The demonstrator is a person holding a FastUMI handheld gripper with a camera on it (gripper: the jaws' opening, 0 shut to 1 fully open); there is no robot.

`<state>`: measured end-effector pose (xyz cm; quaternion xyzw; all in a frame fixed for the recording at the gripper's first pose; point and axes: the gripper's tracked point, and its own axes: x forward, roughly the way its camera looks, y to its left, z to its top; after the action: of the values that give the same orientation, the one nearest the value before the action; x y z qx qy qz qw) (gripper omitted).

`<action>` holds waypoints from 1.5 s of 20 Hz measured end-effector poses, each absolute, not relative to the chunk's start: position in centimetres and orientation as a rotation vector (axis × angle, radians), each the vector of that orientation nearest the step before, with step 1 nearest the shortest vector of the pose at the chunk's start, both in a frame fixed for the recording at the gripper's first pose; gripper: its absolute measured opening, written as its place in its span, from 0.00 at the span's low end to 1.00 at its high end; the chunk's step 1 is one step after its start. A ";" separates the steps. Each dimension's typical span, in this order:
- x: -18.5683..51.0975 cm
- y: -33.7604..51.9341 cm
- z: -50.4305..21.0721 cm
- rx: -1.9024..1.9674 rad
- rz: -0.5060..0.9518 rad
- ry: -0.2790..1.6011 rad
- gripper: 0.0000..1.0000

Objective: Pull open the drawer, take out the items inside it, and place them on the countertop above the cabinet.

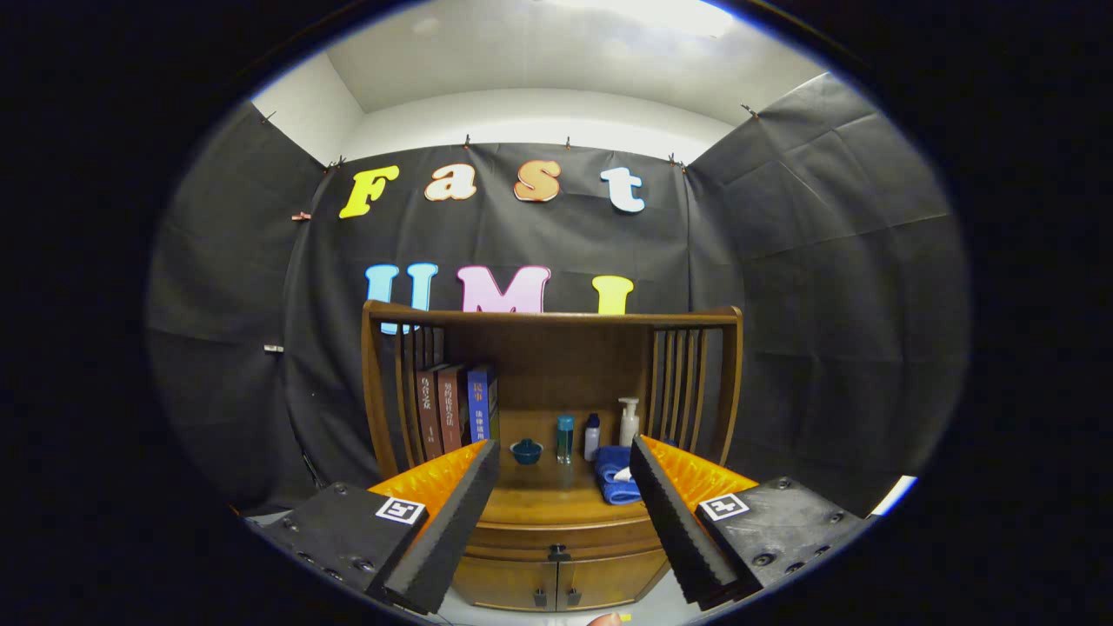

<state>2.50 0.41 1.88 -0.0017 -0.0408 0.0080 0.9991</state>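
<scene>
Books [452,404] left on countertop [556,500], bottles [591,435] behind cloth [613,474] right — drawer [556,541] below, ahead of spread jaws

Bright light glares from the ceiling [643,17] high above the spread, empty fingers [452,513], leaving the cabinet [556,522] beyond them evenly lit and sharp, while fisheye distortion bows the dim cloth walls outward.

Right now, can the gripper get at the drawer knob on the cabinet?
Probably yes: the gripper is open, and the drawer knob sits ahead between its fingers with nothing in between, though there is a gap to close.
</scene>
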 end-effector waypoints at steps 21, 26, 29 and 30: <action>18.9 1.9 -36.5 -0.021 0.057 0.208 0.99; 20.7 0.9 -42.7 -0.003 0.029 0.325 0.87; 20.2 0.6 -42.8 -0.006 0.060 0.328 0.53; 20.7 0.9 -43.3 -0.011 0.056 0.324 0.46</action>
<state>20.67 0.95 -43.26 -0.0057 0.1611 0.0278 0.9865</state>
